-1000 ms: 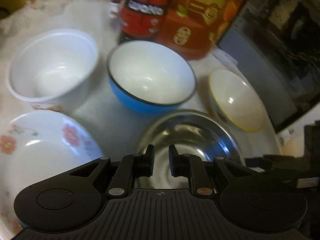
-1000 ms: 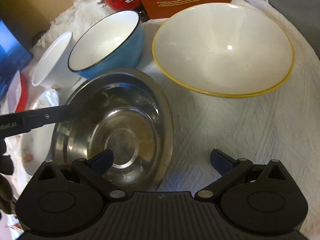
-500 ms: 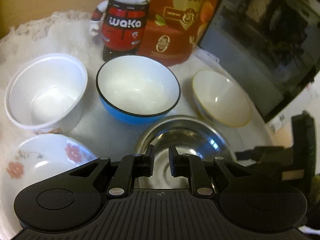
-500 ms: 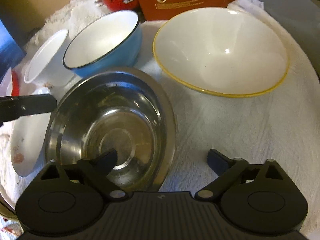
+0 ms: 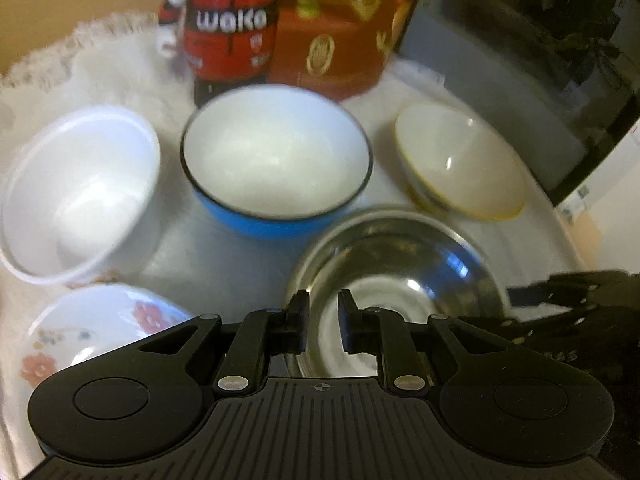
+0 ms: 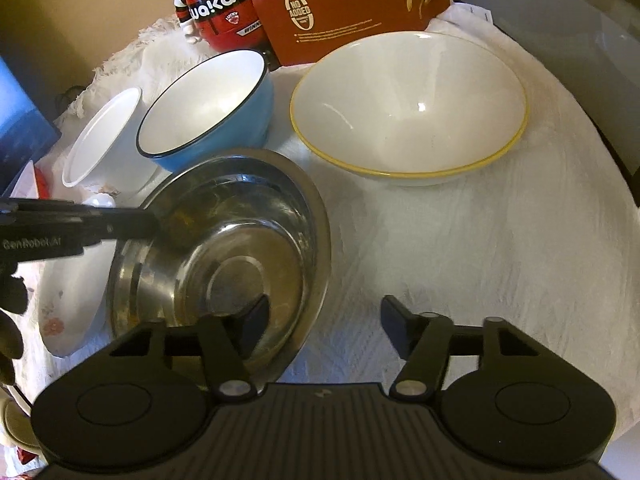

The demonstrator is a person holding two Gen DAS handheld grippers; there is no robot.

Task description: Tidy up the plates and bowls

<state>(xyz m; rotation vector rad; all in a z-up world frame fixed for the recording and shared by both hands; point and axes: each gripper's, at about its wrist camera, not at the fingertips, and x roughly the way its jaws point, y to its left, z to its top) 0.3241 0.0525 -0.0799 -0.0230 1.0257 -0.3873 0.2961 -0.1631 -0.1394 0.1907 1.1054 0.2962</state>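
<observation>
A steel bowl (image 5: 396, 276) (image 6: 224, 248) sits on the white cloth. My left gripper (image 5: 323, 312) is over its near-left rim with jaws narrowly apart, and the frames do not show whether they pinch the rim. My right gripper (image 6: 324, 320) is open, its left finger inside the steel bowl and its right finger outside, straddling the near rim. Behind stand a blue bowl (image 5: 276, 160) (image 6: 208, 108), a yellow-rimmed white bowl (image 5: 460, 168) (image 6: 408, 108), a plain white bowl (image 5: 80, 192) (image 6: 104, 136) and a floral dish (image 5: 100, 328) (image 6: 68, 304).
A red Waka figurine (image 5: 230, 36) (image 6: 216, 8) and a red carton (image 5: 340, 28) (image 6: 352, 4) stand at the back of the cloth-covered round table (image 6: 480, 260). A dark appliance (image 5: 520, 60) is at the right. A blue object (image 6: 20, 136) lies at the far left.
The left gripper has moved nearer to the bowls, which look larger now. The right gripper's jaws have narrowed around the steel bowl's rim.
</observation>
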